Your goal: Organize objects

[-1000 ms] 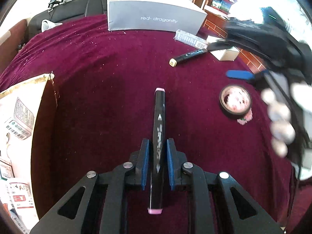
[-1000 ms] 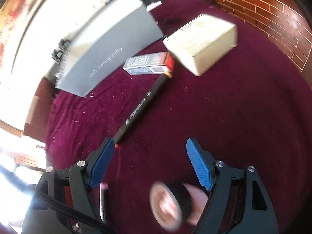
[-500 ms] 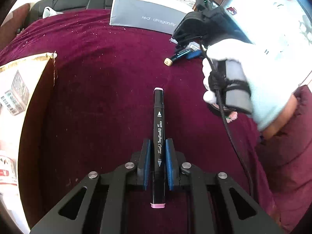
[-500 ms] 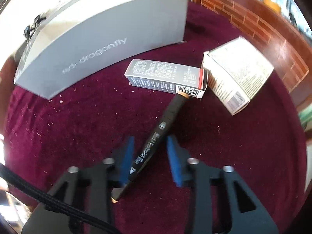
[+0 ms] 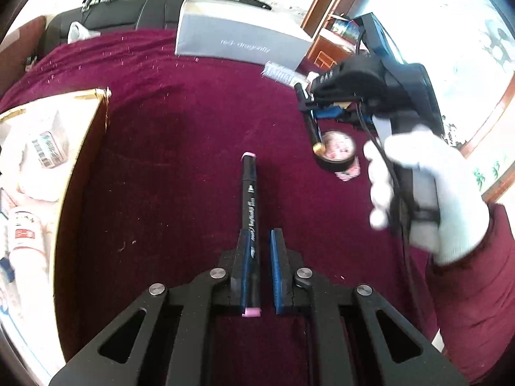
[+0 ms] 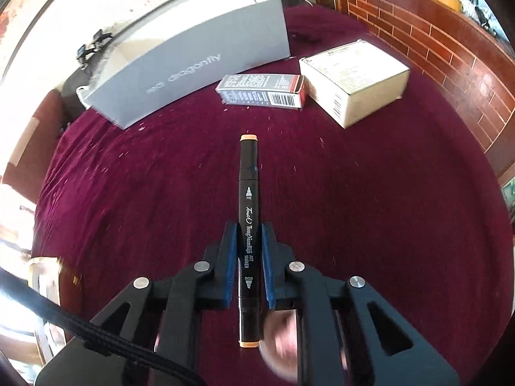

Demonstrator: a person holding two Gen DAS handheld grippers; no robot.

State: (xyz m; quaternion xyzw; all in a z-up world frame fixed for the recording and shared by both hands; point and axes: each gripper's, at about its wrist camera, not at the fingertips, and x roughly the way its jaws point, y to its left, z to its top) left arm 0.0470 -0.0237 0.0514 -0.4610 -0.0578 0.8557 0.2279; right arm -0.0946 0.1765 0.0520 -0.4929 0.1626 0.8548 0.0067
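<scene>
Now the left gripper [image 5: 260, 270] sits narrowly apart – pink-capped marker [image 5: 249, 222] rests against its left pad, gap on the right. Right gripper [image 6: 248, 263] clamps the orange-capped marker [image 6: 248, 225] mid-barrel, above the maroon desk [image 6: 370, 209] – grey box [image 6: 193, 51] at far left.

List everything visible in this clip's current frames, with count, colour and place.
Pink-capped marker: 1, black, in left gripper.
Orange-capped marker: 1, black, in right gripper.
Tape roll: 1, black rim, on cloth.
Large box: 1, grey, far edge.
Small carton: 1, grey and red, beside cream box.
Cream box: 1, far right.
Open cardboard box: 1, brown, left.
Cloth: 1, maroon.
Left gripper: black, blue pads.
Right gripper: same.
Gloved hand: white.
</scene>
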